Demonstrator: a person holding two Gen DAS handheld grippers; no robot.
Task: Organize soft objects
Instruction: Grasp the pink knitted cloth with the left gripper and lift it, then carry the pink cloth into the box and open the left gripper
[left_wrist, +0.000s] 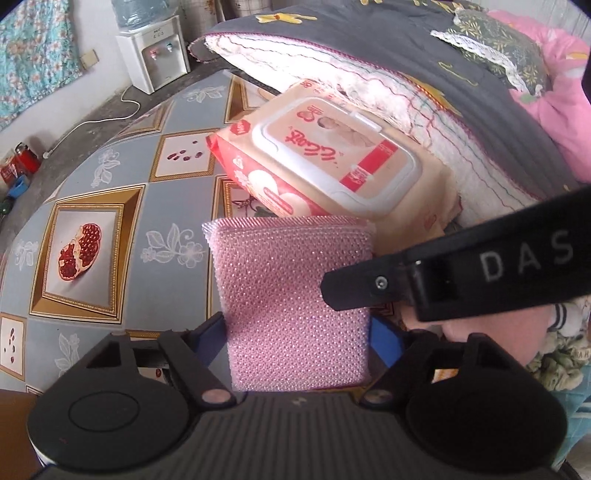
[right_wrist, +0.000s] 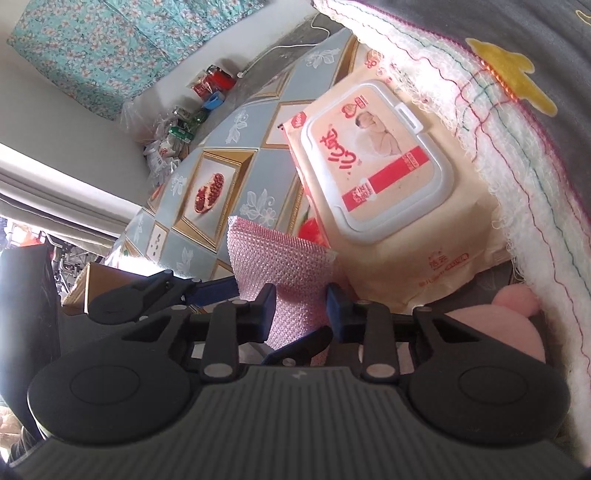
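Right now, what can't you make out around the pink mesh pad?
- Left wrist view: the bottom edge of the pink mesh pad is hidden by the body of the left gripper. Whether that gripper is pressing on the pad is unclear.
- Left wrist view: the near end of the wipes pack is behind the pad.
- Right wrist view: a pink soft thing is cut off by the right gripper and the blanket, so it can't be identified.

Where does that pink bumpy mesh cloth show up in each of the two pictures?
Left wrist view: the pink bumpy mesh cloth fills the lower centre.
Right wrist view: it stands at lower centre, just left of the middle.
Shared landmark: the beige wet-wipes pack with a white lid just behind it.
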